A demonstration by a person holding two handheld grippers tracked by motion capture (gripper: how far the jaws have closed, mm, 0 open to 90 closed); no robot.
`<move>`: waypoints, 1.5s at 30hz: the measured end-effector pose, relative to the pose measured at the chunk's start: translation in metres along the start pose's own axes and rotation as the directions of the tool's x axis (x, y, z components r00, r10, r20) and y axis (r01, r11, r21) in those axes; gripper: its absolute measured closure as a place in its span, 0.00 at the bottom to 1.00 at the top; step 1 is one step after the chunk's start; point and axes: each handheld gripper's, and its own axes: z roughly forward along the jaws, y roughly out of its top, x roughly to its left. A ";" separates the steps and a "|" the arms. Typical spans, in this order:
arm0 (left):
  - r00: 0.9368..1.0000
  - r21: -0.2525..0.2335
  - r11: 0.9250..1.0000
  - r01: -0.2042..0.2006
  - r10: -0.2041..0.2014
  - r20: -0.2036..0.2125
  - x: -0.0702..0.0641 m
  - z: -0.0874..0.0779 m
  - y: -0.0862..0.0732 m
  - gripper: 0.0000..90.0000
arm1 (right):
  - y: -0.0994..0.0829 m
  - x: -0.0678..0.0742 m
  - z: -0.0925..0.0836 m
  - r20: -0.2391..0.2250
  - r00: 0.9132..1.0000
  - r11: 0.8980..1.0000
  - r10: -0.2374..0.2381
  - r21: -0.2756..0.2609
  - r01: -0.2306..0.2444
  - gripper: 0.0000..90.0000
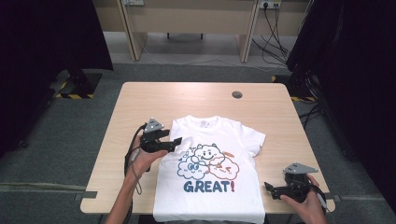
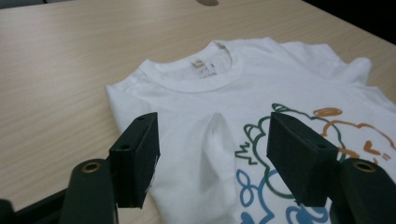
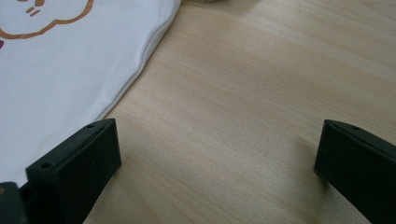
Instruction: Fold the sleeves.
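My left gripper (image 1: 173,143) sits with its jaws parted about halfway and nothing pinched between them, and just ahead of them lies the white cotton T-shirt with the cartoon cloud print and the word GREAT (image 1: 212,168), spread flat on the pale wooden table (image 1: 140,100); a small pinched ridge of cloth (image 2: 215,133) stands up in the gap between the pads without touching either one. My right gripper (image 1: 273,190) rests low over bare wood with its jaws wide apart and empty, the shirt's side edge (image 3: 140,65) just off its left jaw. I judge the main risk to be that ridge: if I close again here I may catch a single layer and drag the folded-in sleeve side out of line, or bunch the print. A second risk is the hem, which hangs over the table edge nearest me, so a careless pull could slide the whole shirt off. The shirt's long axis runs away from me, its collar (image 2: 212,70) pointing to the far side of the table and the hem toward me, with the far sleeve (image 1: 254,137) spread out beyond the left gripper's jaws
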 end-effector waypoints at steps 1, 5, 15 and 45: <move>1.000 0.005 1.000 0.005 -0.005 -0.002 0.001 0.000 -0.002 0.37 | 0.000 0.000 0.000 0.000 1.000 1.000 0.000 0.000 0.000 0.01; 1.000 0.027 1.000 -0.010 0.011 -0.015 0.000 0.001 -0.006 0.32 | 0.001 0.000 0.000 0.000 1.000 1.000 -0.001 0.003 0.001 0.01; 0.998 0.092 0.996 -0.019 0.024 -0.059 0.007 -0.002 -0.037 0.19 | 0.016 0.022 -0.003 -0.062 0.996 0.995 -0.063 -0.077 0.058 0.06; 0.979 0.056 0.997 0.049 -0.037 -0.200 0.032 0.003 -0.042 0.16 | 0.017 0.044 0.014 -0.086 0.992 0.996 -0.090 0.002 0.090 0.04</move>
